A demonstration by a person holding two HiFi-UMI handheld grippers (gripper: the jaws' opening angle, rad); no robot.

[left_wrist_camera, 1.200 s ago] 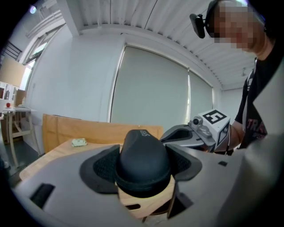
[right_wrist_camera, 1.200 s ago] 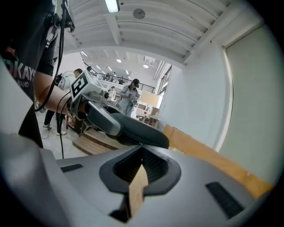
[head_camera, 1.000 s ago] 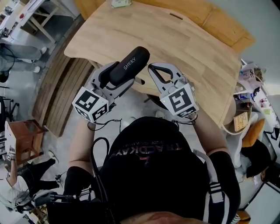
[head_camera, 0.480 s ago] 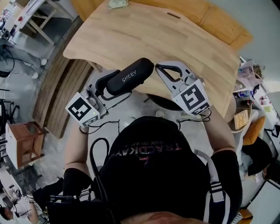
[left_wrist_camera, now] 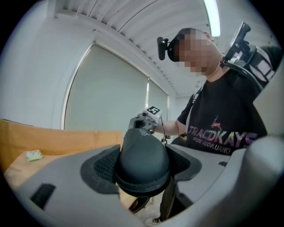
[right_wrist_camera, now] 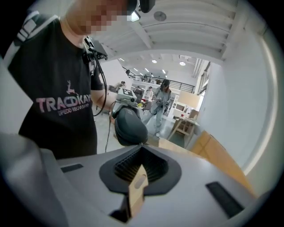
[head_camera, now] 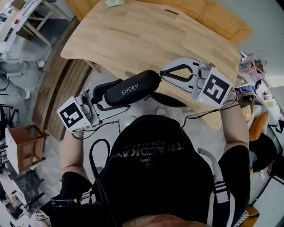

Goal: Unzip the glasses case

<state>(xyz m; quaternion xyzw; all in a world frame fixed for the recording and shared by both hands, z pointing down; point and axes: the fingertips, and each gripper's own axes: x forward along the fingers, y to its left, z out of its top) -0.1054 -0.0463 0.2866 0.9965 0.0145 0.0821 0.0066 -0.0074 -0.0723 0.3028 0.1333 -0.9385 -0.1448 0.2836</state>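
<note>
A black glasses case point(head_camera: 131, 88) marked SHERY hangs in the air over the near edge of the wooden table point(head_camera: 146, 35), lying nearly level. My left gripper point(head_camera: 116, 96) is shut on the case's left half; in the left gripper view the case point(left_wrist_camera: 142, 164) fills the gap between the pads. My right gripper point(head_camera: 162, 75) meets the case's right end. Its jaws are shut on a tan zipper pull tab point(right_wrist_camera: 137, 190) that sticks back between the pads, with the case's end point(right_wrist_camera: 128, 126) right at the tips.
A small pale object point(head_camera: 114, 2) lies at the table's far edge. A slatted wooden bench point(head_camera: 66, 93) and a brown stool point(head_camera: 24, 142) stand at the left. Cluttered shelves point(head_camera: 255, 84) are at the right. Other people point(right_wrist_camera: 159, 104) stand far off.
Both grippers have spread apart, the left toward the left of the head view and the right toward the right. The case has swung from slanted to nearly level and sits lower in the view.
</note>
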